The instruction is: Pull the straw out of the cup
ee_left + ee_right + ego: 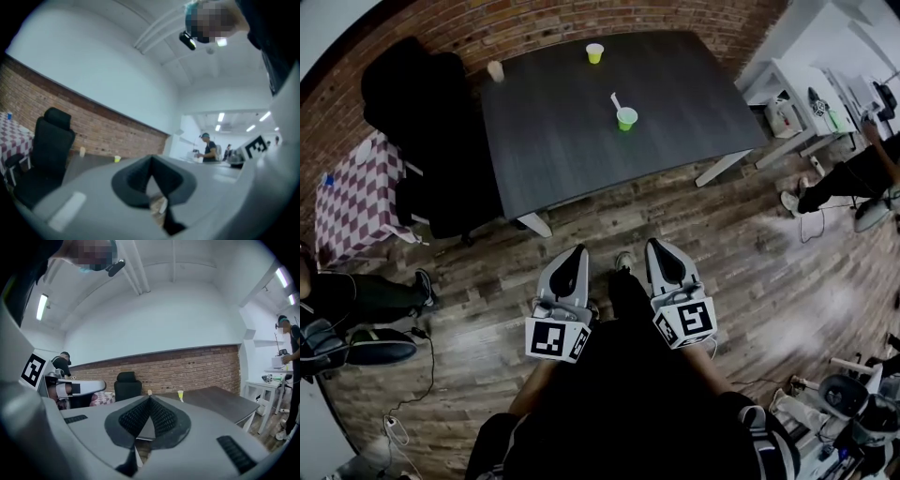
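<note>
Three cups point(626, 118) point(594, 53) point(495, 70), one straw point(616, 99), one table point(562, 150), one chair point(417, 103), two hand-held grippers point(577, 251) point(655, 245)

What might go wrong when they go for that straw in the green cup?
1. The cup stands free on the table and looks light; tugging the straw might tip or drag it unless one gripper steadies it.
2. The left gripper and right gripper are both shut and far from the table; the thin straw would be easy to miss or knock.

matt dark table point(581, 141), wood plank floor point(722, 244)
</note>
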`<state>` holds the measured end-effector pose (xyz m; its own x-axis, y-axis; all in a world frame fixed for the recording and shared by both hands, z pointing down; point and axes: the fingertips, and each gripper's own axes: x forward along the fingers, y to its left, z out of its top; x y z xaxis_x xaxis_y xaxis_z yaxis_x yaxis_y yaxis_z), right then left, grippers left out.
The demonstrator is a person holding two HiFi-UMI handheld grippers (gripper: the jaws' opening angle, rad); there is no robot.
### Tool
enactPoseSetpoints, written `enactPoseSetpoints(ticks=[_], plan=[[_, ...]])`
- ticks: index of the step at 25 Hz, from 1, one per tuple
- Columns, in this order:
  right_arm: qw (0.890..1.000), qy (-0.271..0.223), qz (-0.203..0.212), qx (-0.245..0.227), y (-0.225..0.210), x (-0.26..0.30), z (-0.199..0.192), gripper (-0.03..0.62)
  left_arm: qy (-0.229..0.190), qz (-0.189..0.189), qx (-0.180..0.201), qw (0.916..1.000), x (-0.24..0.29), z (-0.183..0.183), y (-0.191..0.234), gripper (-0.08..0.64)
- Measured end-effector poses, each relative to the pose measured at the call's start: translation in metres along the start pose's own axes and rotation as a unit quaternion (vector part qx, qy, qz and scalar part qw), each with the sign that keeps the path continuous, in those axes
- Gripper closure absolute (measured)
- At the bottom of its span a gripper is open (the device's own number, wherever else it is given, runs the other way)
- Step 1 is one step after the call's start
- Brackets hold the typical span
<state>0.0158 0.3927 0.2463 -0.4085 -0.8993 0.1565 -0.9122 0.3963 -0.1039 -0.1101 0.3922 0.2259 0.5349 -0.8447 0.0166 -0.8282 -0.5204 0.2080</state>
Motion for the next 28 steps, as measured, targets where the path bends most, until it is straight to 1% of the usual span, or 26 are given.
enactPoseSetpoints(ticks=[5,10,17,23,28], plan=[[1.0,0.002,0.017,-0.004,-0.032,0.03,0.007,0.588,-0.003,0.004,0.001,1.0,0.049,0.002,0.002,0.557],[1.0,0.001,0.031,-0.004,-0.07,0.055,0.015,0.588,-0.009,0.002,-0.002,1.0,0.095,0.007,-0.006,0.557],[0.999,-0.004,0.043,-0.006,-0.112,0.084,0.022,0.588,-0.004,0.023,0.018,0.9996,0.144,0.01,-0.006,0.557],[0.998,-0.004,0.061,0.008,-0.139,0.101,0.024,0.588,0.0,0.031,0.036,0.9989,0.178,0.008,-0.013,0.557],[0.998,0.007,0.065,0.015,-0.15,0.109,0.02,0.588,0.011,0.035,0.026,0.999,0.192,-0.001,-0.017,0.557]])
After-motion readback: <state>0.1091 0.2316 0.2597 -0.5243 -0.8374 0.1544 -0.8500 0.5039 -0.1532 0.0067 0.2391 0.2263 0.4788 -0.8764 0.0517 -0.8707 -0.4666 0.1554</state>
